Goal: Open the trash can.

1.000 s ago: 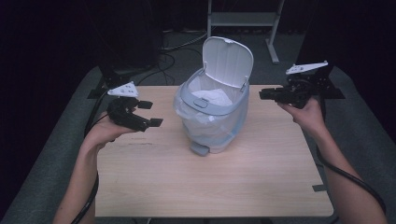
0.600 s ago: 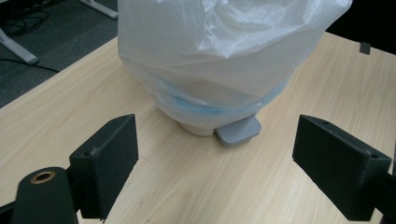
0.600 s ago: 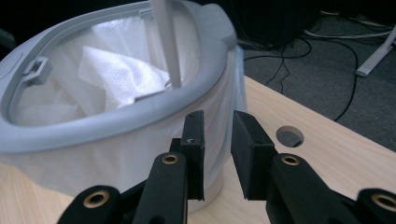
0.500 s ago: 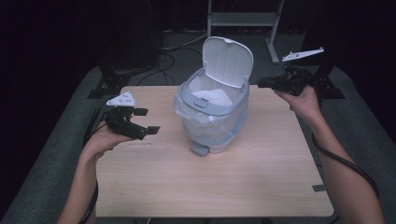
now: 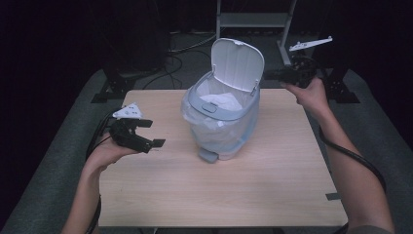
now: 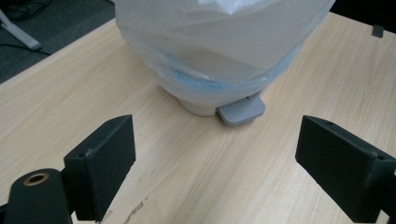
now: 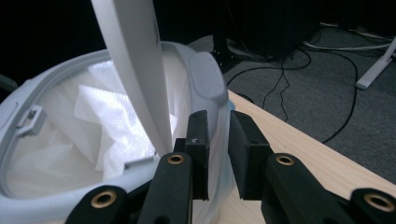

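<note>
my left gripper has dropped toward the lower left, fingers wide apart, facing the pedal. my right gripper moved in at upper right, fingers nearly together at the rim of the bin, mid-table, lid up. probably bag work next.

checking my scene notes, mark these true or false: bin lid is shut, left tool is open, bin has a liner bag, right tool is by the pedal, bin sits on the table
1. The white plastic lid of the grey pedal bin is shut. False: it stands raised.
2. The left tool is open. True.
3. A clear plastic liner bag covers the bin. True.
4. The right tool is by the grey foot pedal. False: it is up at the rim beside the lid.
5. The bin sits on the light wooden table. True.
</note>
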Available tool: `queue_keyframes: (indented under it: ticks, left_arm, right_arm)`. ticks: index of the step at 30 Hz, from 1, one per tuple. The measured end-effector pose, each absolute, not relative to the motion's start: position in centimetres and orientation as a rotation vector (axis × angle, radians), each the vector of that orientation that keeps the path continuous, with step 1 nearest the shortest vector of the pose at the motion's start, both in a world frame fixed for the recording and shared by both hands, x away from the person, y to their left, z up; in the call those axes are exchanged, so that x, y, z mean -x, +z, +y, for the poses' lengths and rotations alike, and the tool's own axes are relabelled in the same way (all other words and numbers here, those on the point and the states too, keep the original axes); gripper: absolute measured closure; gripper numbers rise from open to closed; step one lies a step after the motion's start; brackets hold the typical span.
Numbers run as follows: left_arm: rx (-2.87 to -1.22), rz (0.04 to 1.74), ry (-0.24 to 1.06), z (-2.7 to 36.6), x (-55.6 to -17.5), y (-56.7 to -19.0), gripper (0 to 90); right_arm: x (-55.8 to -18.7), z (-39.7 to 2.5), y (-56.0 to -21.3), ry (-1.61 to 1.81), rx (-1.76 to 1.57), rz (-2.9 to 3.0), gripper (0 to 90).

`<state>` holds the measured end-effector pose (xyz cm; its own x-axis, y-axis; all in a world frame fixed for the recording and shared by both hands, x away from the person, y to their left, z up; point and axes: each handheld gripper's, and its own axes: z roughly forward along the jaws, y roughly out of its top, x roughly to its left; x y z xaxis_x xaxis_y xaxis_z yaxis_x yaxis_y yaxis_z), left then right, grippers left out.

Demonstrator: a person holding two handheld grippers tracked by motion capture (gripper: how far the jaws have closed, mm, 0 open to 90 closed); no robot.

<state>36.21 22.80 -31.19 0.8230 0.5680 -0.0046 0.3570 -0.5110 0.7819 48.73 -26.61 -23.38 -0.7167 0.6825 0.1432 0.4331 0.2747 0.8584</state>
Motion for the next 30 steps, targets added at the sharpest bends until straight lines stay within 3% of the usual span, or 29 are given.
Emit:
queue_keyframes:
  ticks: [30]
  left_arm:
    - [-2.157,0.698,0.327,23.6,-35.7,-30.9,10.5]
  right_arm:
    - [-49.1,-24.6,-20.8,1.490,-0.946,2.296,82.2]
